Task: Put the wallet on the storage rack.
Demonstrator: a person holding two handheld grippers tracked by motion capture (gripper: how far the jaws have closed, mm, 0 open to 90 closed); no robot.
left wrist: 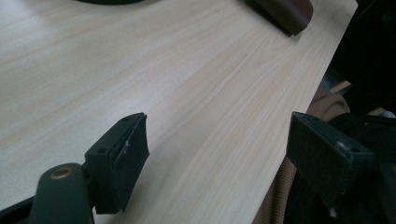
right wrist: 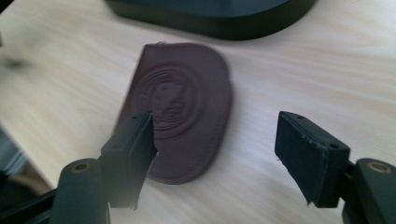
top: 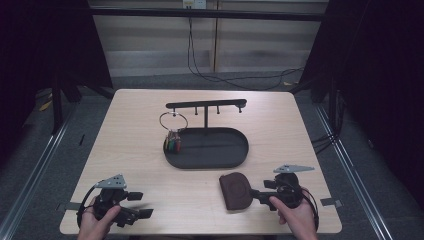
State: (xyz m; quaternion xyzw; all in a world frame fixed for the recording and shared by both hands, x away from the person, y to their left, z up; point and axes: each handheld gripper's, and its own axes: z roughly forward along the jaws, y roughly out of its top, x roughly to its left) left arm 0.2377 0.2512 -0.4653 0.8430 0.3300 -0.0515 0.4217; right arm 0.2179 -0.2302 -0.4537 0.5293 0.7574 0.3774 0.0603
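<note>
A brown leather pouch (top: 234, 190) with a round embossed seal lies flat on the table, in front of the black tray. My right gripper (top: 256, 194) points left at the pouch's right edge. In the right gripper view the right gripper (right wrist: 222, 154) stands open, its left jaw over the pouch (right wrist: 182, 107) and its right jaw over bare wood. My left gripper (top: 141, 205) is near the table's front left corner, open with nothing between its jaws. The left gripper view has the left gripper (left wrist: 215, 158) above bare wood by the table edge, with the pouch (left wrist: 286, 11) far off.
A black stand with an oval tray (top: 235, 150) and a hook bar (top: 206, 105) sits mid-table. A key ring (top: 173, 121) with coloured keys (top: 172, 142) hangs at its left hook. The tray's edge (right wrist: 215, 21) lies just past the pouch. Cables run along the floor behind.
</note>
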